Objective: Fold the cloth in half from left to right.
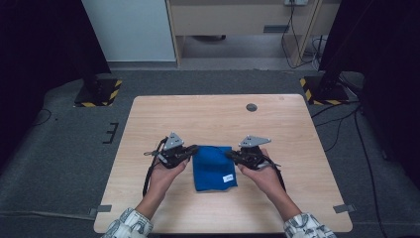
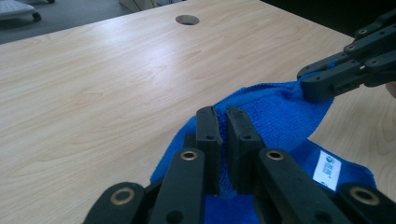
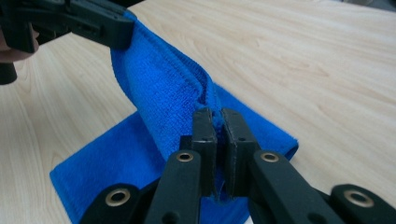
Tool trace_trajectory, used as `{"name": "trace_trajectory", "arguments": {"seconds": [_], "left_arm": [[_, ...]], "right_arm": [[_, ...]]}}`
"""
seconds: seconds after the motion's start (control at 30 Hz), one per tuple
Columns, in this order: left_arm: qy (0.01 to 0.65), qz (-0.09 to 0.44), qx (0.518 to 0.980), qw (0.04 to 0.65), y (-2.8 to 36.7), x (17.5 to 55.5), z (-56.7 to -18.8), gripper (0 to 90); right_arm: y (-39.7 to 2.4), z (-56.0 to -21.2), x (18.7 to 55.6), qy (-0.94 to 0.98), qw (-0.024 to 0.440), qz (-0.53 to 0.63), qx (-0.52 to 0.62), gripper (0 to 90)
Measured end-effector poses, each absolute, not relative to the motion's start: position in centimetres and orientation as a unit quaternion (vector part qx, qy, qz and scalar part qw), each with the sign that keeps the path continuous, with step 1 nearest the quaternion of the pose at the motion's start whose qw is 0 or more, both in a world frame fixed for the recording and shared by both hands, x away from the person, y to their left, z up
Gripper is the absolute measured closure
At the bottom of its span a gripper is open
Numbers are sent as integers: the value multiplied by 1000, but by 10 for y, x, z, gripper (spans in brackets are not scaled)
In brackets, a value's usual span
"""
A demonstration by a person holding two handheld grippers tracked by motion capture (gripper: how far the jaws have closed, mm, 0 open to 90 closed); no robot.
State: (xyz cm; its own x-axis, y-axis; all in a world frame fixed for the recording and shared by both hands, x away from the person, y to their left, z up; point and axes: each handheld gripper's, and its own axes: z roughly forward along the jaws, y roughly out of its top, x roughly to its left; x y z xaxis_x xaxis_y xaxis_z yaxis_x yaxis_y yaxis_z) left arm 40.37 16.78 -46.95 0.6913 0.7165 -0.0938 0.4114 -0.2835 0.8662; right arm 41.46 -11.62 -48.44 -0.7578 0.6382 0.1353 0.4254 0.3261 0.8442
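Observation:
A blue cloth [image 1: 213, 168] with a small white label [image 1: 228, 178] lies folded on the wooden table [image 1: 218, 119], near the front middle. My left gripper [image 1: 192, 148] pinches its far left corner, jaws shut on the fabric. My right gripper [image 1: 231, 154] is shut on the far right corner. In the left gripper view the cloth [image 2: 275, 112] is caught in my left gripper [image 2: 223, 116], its edge running over to the other gripper [image 2: 327, 79]. In the right gripper view the lifted edge [image 3: 163, 79] stretches from my right gripper [image 3: 215, 117] to the left gripper [image 3: 116, 28].
A round cable hole [image 1: 251, 107] sits at the table's far right. Two stand bases with yellow-black tape [image 1: 99, 91] [image 1: 322, 89] rest on the grey floor behind the table. Bare wood surrounds the cloth on all sides.

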Motion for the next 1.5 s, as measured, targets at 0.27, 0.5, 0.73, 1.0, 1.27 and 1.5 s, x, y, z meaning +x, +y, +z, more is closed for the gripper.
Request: {"name": "trace_trajectory", "arguments": {"seconds": [0.27, 0.5, 0.73, 1.0, 1.27, 1.5], "left_arm": [[361, 154, 788, 474, 169, 397, -480, 829], [360, 146, 788, 477, 171, 390, -480, 832], [362, 142, 788, 477, 173, 385, -482, 801], [366, 137, 768, 507, 174, 383, -476, 618], [391, 159, 746, 515, 183, 391, -475, 586], [408, 177, 743, 500, 187, 400, -483, 574]], "right_arm": [[-118, -492, 411, 807, 103, 481, 327, 848], [-119, -496, 403, 805, 95, 487, 325, 846], [-120, -499, 400, 805, 89, 489, 324, 844], [-121, -505, 400, 807, 86, 483, 329, 844], [-120, -506, 396, 809, 83, 483, 324, 842], [-121, -501, 393, 806, 81, 490, 322, 839]]}}
